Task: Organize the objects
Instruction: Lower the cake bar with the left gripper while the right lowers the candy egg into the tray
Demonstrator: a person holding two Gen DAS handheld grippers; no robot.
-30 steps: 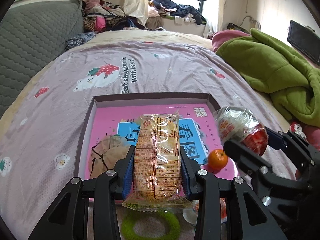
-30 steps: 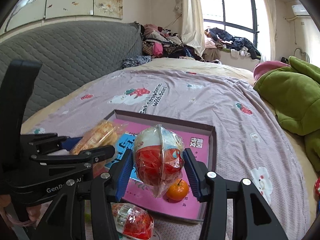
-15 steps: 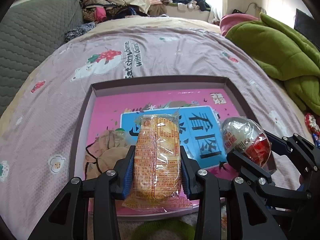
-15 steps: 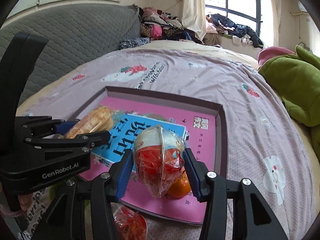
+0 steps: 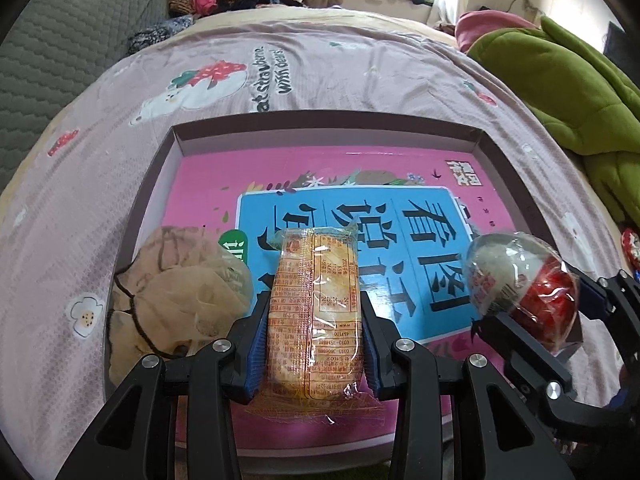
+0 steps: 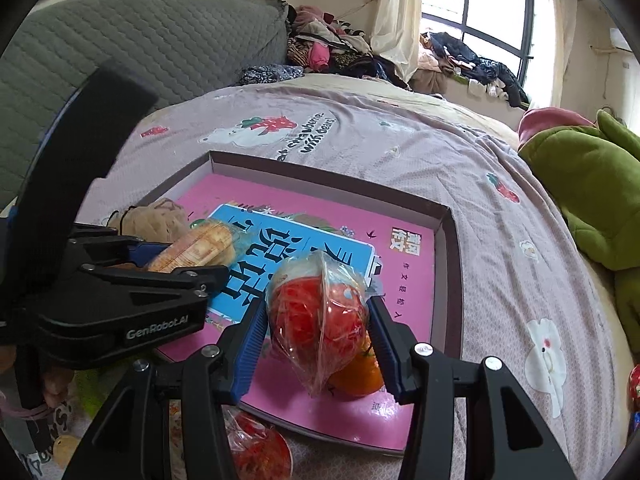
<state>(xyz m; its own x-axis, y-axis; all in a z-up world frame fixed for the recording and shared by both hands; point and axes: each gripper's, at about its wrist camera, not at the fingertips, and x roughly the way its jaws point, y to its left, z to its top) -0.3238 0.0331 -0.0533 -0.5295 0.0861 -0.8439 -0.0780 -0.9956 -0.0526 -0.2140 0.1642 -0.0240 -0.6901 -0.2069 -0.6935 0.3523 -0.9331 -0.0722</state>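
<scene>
Gripping a biscuit pack point(image 5: 314, 312), the left gripper point(image 5: 314, 344) has its blue-padded fingers point(image 5: 258, 344) pressed on the pack's two long sides. Its long axis runs along the fingers, the far end pointing away from the camera over the tray point(image 5: 320, 128). Small orange print covers the clear wrapper; only strings of digits can be made out.

The right gripper point(image 6: 318, 332) is closed on a clear-wrapped cup point(image 6: 320, 308) of red contents with a pale lid, held on its side: in the left wrist view the lid end points toward the biscuit pack. Printing on its lid is too blurred to read. One orange point(image 6: 356, 372) lies on the tray just behind and below the cup.

The body of the left gripper, seen from the right wrist, bears the name "GenRobot.AI" point(image 6: 156, 324).

The tray is a shallow, dark-rimmed box lid, pink inside, with a blue panel point(image 5: 360, 248) of large black Chinese characters. One tan cloth bag point(image 5: 176, 292) lies in its near left corner, beside the biscuit pack.

Outside the tray, at its near edge, lies a second wrapped cup point(image 6: 256, 448).

The tray rests on a bed whose mauve sheet point(image 5: 80, 240) reads "eat strawberries with bears!" point(image 5: 276, 76) beside a bear-and-strawberry drawing. A green blanket point(image 5: 560, 92) lies to the right.
</scene>
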